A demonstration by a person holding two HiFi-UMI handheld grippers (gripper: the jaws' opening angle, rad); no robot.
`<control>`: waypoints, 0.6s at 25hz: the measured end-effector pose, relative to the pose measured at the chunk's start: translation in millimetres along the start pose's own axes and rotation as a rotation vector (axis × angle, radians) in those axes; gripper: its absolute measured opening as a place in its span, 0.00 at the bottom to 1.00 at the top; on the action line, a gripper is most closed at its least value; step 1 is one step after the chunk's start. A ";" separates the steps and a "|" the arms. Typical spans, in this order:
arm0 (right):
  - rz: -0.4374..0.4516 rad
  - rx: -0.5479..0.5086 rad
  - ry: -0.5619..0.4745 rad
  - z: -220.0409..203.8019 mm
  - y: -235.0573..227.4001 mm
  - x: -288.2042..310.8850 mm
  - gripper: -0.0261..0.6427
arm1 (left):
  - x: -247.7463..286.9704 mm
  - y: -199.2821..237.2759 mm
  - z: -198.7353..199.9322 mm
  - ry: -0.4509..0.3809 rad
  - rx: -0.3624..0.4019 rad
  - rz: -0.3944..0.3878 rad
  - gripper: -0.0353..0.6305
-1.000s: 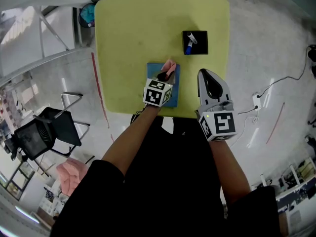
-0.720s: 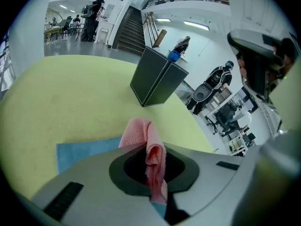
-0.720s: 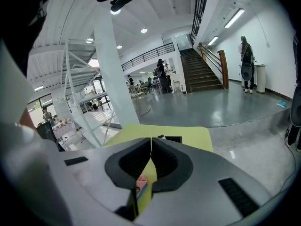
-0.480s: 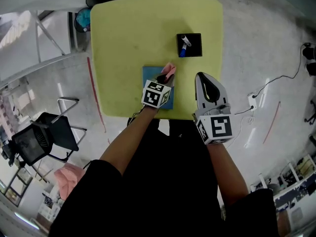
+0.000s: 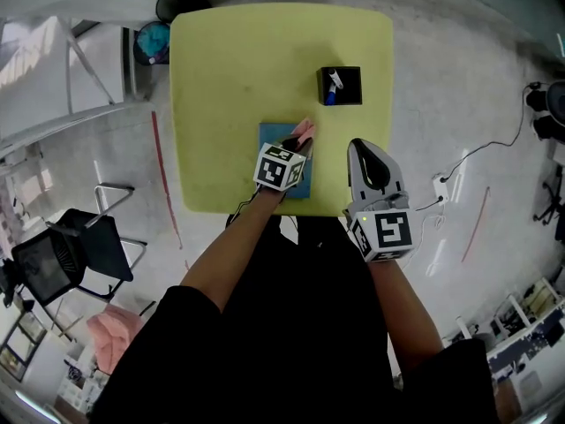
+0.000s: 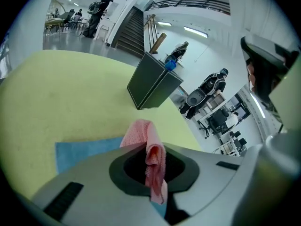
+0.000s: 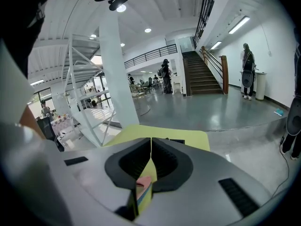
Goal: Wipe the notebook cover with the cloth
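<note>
The notebook (image 5: 269,138) lies flat on the yellow-green tabletop (image 5: 221,87), close to the front edge and a little right of the middle. Its cover is plain light blue with no print or pattern that can be made out. In the left gripper view the cover shows as a pale blue strip (image 6: 82,152) just behind the fingers.

The left gripper (image 5: 293,141) is over the notebook, with its marker cube above the near half of the cover. Its fingers are closed on the cloth (image 6: 151,147), a pink rag with a fine waffle weave. The rag is bunched into a fold that rises above the fingers, and a narrow tail hangs down between them. From the head view the cloth (image 5: 304,131) sits at the far right corner of the notebook. Whether it presses on the cover cannot be told.

The right gripper (image 7: 151,147) is at the front edge of the tabletop, to the right of the notebook and apart from it. Its fingers are pressed together with nothing between them.

A black box (image 5: 341,87) stands farther back on the tabletop, well apart from the notebook. It holds a small blue and white thing, too small to tell.
</note>
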State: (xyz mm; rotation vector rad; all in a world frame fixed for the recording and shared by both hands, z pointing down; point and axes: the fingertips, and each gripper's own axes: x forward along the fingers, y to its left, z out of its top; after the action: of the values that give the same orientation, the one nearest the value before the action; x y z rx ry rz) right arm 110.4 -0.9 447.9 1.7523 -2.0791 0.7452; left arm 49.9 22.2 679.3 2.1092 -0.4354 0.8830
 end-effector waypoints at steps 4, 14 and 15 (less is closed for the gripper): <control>-0.003 -0.022 0.018 -3.9 19.5 -3.2 0.09 | -37.7 0.1 1.5 -0.046 0.010 0.009 0.09; -0.032 0.003 -0.064 13.6 93.5 -21.8 0.09 | -162.0 18.2 -24.6 -0.112 0.035 0.047 0.09; -0.033 0.001 -0.073 15.5 103.0 -23.9 0.09 | -171.5 20.6 -30.3 -0.113 0.035 0.050 0.09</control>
State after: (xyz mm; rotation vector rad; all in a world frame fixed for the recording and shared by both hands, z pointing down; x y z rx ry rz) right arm 15.8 20.9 403.2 1.8349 -2.0915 0.6828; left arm -94.9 34.5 581.1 2.1961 -0.5365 0.8077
